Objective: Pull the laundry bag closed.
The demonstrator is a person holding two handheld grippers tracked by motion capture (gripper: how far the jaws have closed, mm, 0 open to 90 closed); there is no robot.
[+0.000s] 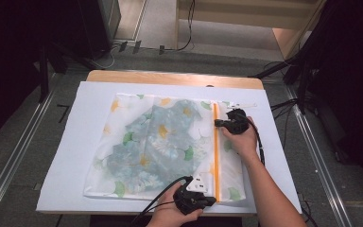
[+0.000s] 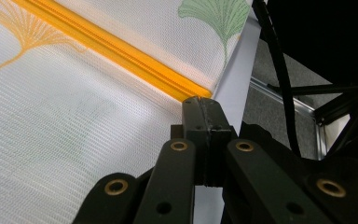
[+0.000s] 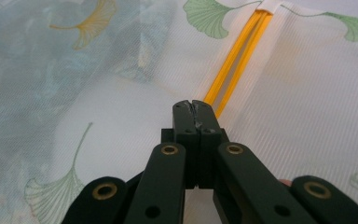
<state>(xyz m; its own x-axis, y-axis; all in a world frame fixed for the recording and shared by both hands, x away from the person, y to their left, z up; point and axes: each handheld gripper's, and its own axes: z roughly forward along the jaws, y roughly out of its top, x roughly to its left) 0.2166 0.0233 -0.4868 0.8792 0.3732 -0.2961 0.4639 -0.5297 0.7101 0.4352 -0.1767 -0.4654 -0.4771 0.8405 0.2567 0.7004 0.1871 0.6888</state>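
A white mesh bag (image 1: 118,156) printed with ginkgo leaves lies flat on the table, with a blue flowered garment (image 1: 163,137) inside it. An orange zipper (image 1: 215,161) runs down the bag's right side. My right gripper (image 1: 218,123) (image 3: 192,105) is shut at the zipper's upper part. There the two orange halves (image 3: 235,51) meet at its tips and stand apart beyond them; the slider is hidden under the tips. My left gripper (image 1: 211,198) (image 2: 200,100) is shut at the zipper's near end (image 2: 186,88), on the bag's bottom edge.
The bag rests on a white sheet (image 1: 75,137) that covers a wooden table (image 1: 170,77). Cables (image 1: 160,196) trail from both grippers toward the near edge. Dark stands and metal floor rails (image 1: 14,156) flank the table.
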